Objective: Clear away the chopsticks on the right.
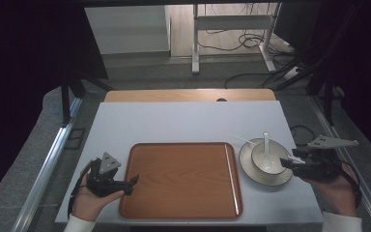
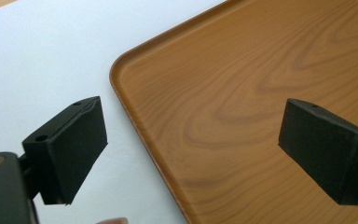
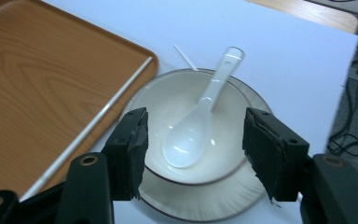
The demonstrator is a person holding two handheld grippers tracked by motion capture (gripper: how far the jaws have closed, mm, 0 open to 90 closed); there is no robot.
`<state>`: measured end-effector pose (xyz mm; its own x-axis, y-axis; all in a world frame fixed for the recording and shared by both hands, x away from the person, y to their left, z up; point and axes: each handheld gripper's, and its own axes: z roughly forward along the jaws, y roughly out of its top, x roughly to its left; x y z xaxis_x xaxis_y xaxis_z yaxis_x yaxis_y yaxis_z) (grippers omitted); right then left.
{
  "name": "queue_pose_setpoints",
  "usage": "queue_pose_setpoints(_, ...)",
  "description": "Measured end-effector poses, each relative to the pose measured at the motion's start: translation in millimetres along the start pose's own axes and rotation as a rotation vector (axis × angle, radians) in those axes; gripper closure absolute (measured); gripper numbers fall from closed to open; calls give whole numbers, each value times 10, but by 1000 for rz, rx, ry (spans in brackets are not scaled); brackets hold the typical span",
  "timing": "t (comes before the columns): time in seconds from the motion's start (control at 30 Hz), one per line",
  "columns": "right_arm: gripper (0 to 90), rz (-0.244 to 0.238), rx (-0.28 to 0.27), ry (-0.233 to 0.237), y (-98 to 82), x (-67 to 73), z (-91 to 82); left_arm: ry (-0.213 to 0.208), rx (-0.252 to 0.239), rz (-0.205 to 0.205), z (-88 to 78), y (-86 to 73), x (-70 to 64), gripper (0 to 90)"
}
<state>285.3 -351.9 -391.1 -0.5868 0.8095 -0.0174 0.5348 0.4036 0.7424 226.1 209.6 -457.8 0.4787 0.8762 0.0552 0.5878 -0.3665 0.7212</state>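
The left tongs (image 1: pixel 134 181) lay low near the counter's (image 1: pixel 183 121) front left corner, held in a hand (image 1: pixel 89 200) that came in from the front edge. Their jaws stood wide with nothing between them, one over the white surface and the other over the wooden tray (image 1: pixel 181 176); in the left gripper view they straddled the tray's (image 2: pixel 242 102) rounded corner without touching it. The tray lay flat along the middle of the front edge, and a thin white stick (image 1: pixel 231 176) rested inside it along its right rim.

Just beside the tray, toward the front right corner of the counter, stood a white saucer (image 1: pixel 251 171) with a white bowl (image 1: pixel 268 157) on it, and a white spoon (image 1: pixel 266 147) sat in the bowl with its handle leaning over the far rim. A second thin white stick (image 1: pixel 245 140) lay on the counter at the saucer's far left edge.

The right tongs (image 1: pixel 286 161) hung at the saucer's right side, held in the other hand (image 1: pixel 335 186). In the right gripper view their jaws stood wide either side of the bowl (image 3: pixel 168 100), gripping nothing, with the spoon (image 3: pixel 200 116) lying free in the gap.
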Motion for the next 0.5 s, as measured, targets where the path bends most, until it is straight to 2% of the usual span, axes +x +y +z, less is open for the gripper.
queue_pose_setpoints(0.23, 397, -16, 47, -16, -8, -145, -10, 7, -11, -17, -22, -9, 1, 73)
queue_pose_setpoints(0.3, 390, -42, 97, -13, -33, -193, 24, 8, -4, -11, -27, -15, 8, 73)
queue_pose_setpoints(0.37, 392, -78, 131, -31, -48, -247, 44, 7, -11, -21, -23, -21, 3, 73)
queue_pose_setpoints(0.43, 400, -89, 161, -32, -52, -311, 54, 6, -9, -20, -23, -25, 10, 73)
queue_pose_setpoints(0.5, 413, -97, 208, -57, -52, -379, 79, 6, -9, -22, -24, -27, 13, 73)
